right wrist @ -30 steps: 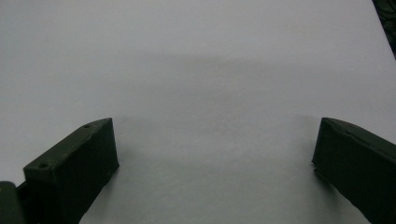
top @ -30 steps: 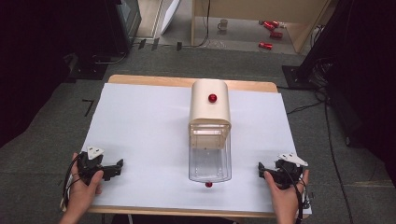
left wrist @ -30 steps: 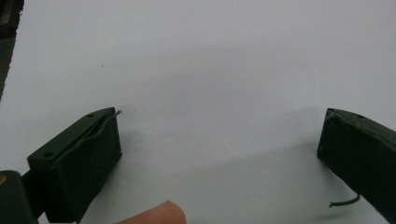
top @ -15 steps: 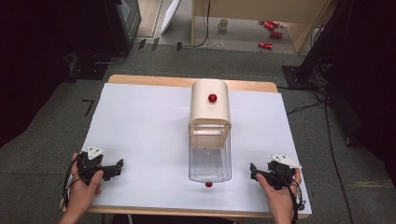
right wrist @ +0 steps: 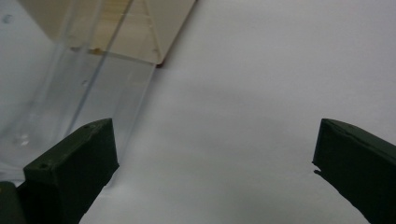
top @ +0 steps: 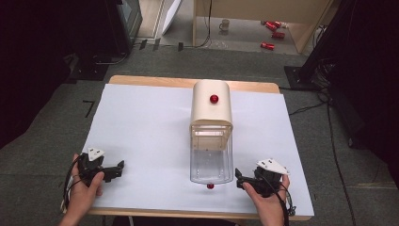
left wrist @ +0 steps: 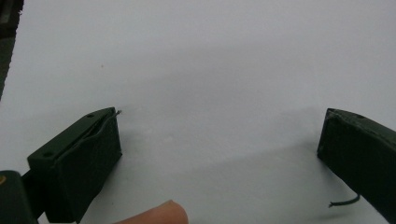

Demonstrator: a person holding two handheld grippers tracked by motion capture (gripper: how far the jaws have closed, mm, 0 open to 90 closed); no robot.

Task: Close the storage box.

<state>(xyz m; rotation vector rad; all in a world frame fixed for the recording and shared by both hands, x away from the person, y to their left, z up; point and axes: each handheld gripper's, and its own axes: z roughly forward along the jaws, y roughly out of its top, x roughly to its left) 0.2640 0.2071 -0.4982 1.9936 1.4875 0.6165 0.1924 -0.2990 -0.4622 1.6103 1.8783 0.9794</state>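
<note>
Container (top: 211,136) lies on its side mid-table, long axis running 12 to 6 o'clock. Far half is a cream, round-topped housing (top: 211,106) with a red knob (top: 214,99) on top; near half is a clear plastic bin (top: 211,162), seemingly empty. A second small red knob (top: 210,186) sits at the bin's near end, at 6 o'clock, touching or just off the white table (top: 141,127).

Right gripper (top: 241,178) at about 4 o'clock from the container, near the bin's near right corner, tips pointing toward 9 o'clock. Jaws stand wide apart, gripping nothing. Right gripper view: clear bin wall (right wrist: 88,88) just beyond the left jaw, cream housing edge (right wrist: 140,32) farther up; whether the jaw touches the bin, cannot tell. Grey three-cornered plate (top: 272,166) on top; right hand (top: 269,202) behind it.

Left gripper (top: 117,167) at about 8 o'clock, well apart from the container, near the table's front edge. Jaws likewise spread wide, bare white surface between them. A fingertip (left wrist: 154,215) shows low in the left gripper view. Left hand (top: 83,195) holds the body.

Floor beyond, 12 to 1 o'clock: a mug (top: 225,24), red cans (top: 271,29).
</note>
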